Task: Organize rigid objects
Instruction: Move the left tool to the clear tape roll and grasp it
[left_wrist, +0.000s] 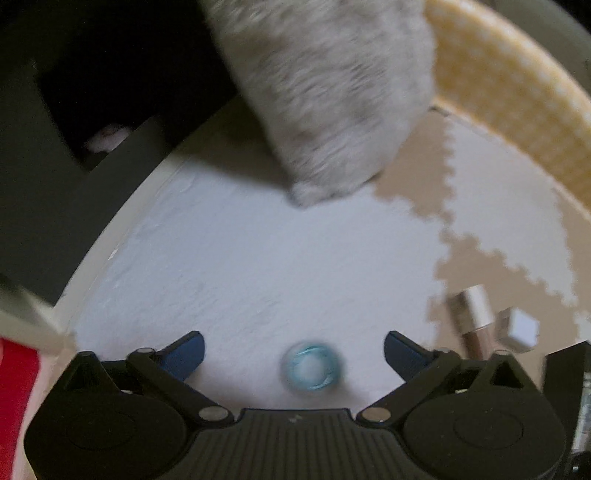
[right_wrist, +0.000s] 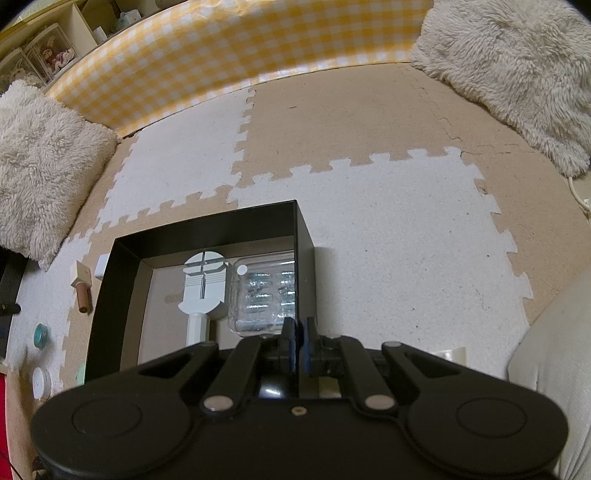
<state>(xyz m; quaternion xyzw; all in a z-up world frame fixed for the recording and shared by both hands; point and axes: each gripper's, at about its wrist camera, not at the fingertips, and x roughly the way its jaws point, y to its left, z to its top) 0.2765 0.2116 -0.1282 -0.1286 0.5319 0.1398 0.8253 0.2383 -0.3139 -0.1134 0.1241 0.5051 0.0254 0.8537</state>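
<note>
Blue-padded fingers of my left gripper (left_wrist: 293, 349) stand spread wide, holding nothing; a small teal ring-shaped item (left_wrist: 313, 370), blurred so I cannot identify it for certain, lies on the white foam mat (left_wrist: 240, 258) between them. To its right lie a brown-tipped cylinder with a white cap (left_wrist: 471, 314) and, just beside it, a white cube (left_wrist: 519, 328). My right gripper (right_wrist: 298, 339) has its fingers pressed together above the near right wall of the black box (right_wrist: 110, 280); whether they pinch that wall I cannot tell. Inside the box lie a white handled tool (right_wrist: 203, 288) and, just beside it, a clear plastic case (right_wrist: 262, 295) of small metal parts. A fluffy cream cushion (right_wrist: 517, 74) lies well apart, against the yellow checked border (right_wrist: 221, 55).
</note>
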